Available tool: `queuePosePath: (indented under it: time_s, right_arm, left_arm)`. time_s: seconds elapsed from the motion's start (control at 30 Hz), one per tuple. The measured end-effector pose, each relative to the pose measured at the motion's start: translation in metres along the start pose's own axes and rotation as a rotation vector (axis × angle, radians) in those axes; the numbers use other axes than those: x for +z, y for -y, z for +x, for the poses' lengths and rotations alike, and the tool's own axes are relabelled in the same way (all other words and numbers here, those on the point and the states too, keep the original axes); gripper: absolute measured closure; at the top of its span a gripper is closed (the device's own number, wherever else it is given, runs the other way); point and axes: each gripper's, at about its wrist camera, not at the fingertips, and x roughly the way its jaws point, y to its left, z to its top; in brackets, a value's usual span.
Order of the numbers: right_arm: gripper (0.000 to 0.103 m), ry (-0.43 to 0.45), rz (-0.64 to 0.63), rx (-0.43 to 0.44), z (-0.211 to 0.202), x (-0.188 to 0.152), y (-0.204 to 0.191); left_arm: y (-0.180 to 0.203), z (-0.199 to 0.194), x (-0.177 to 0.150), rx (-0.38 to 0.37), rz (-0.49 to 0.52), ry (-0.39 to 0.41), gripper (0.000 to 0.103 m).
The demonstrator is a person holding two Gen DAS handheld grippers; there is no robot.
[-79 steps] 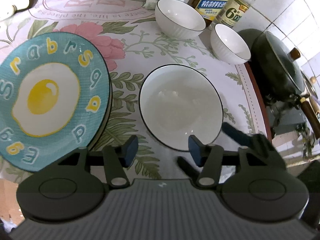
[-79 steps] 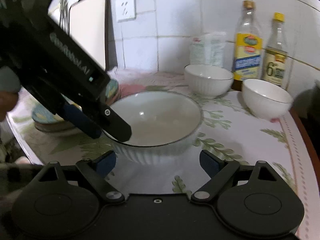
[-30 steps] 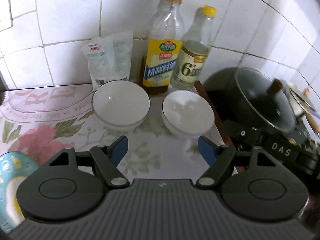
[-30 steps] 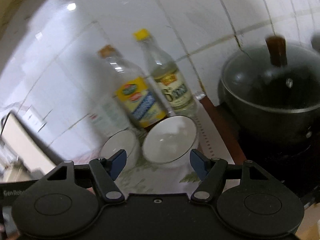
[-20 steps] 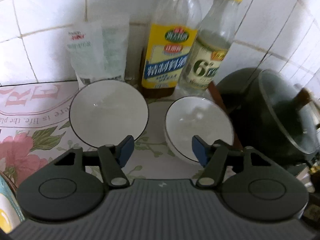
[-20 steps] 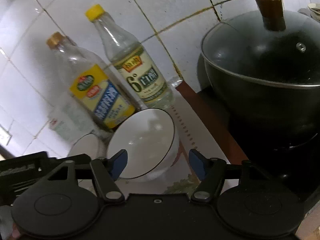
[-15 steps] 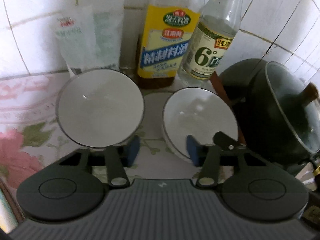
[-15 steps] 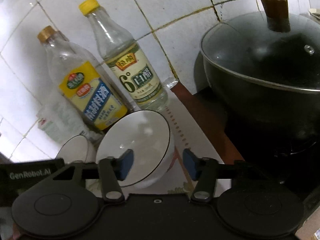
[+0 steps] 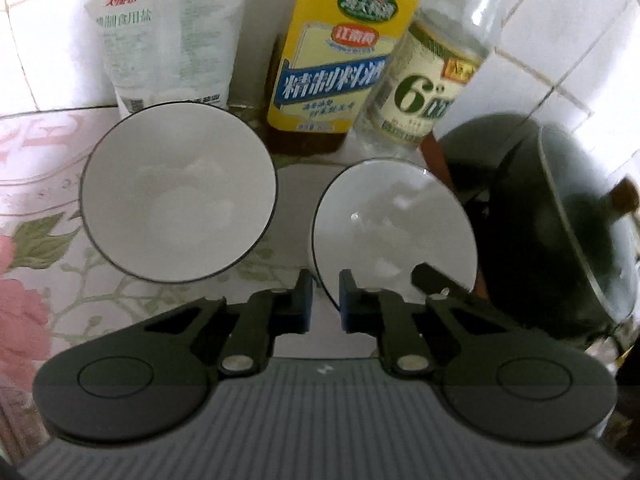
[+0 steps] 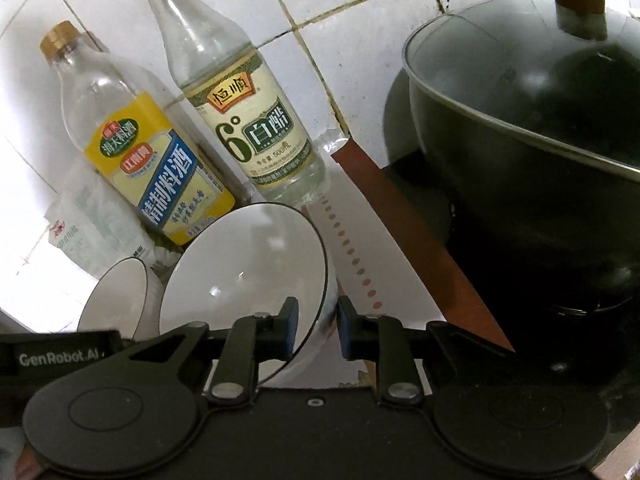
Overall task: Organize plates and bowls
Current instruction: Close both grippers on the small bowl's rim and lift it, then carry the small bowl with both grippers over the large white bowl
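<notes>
Two white bowls with dark rims stand at the back of the floral tablecloth. The right small bowl (image 9: 394, 224) is tilted, and both grippers hold its rim. My left gripper (image 9: 325, 300) is shut on its near left rim. My right gripper (image 10: 318, 330) is shut on its right rim, one finger inside and one outside; the bowl (image 10: 244, 276) shows there too. The other bowl (image 9: 178, 192) stands free to the left, and its edge shows in the right wrist view (image 10: 114, 296).
A cooking wine bottle (image 9: 340, 52), a white vinegar bottle (image 9: 432, 88) and a salt bag (image 9: 168, 36) stand against the tiled wall behind the bowls. A dark lidded wok (image 10: 532, 128) sits on the stove to the right, past the table's brown edge (image 10: 420, 264).
Both grippers moved from the large bowl and egg plate to the back corner. Both sets of jaws narrowed from wide open and closed on the right small bowl's rim, which is tilted now.
</notes>
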Motion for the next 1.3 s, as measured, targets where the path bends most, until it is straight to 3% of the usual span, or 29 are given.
queuePosePath:
  time_s: [0.17,0.3,0.87,1.3]
  right_arm:
    - [0.083,-0.013,0.033,0.042,-0.019,-0.004,-0.001]
    - [0.083,-0.035,0.058,0.062,-0.042,-0.008,-0.008]
    - [0.083,-0.015,-0.002,0.141,-0.159,-0.043,-0.041]
    - [0.083,-0.031,-0.051,0.168,-0.192,-0.088,-0.057]
  left_arm:
    - [0.011,-0.023,-0.013,0.057,0.083,0.016,0.091]
    - [0.009,-0.053,-0.021,0.058,0.059,0.045,0.091]
    - [-0.001,-0.183,-0.077,0.068,0.137,0.134,0.091]
    - [-0.026,-0.219,-0.132,0.085,0.127,0.161,0.091]
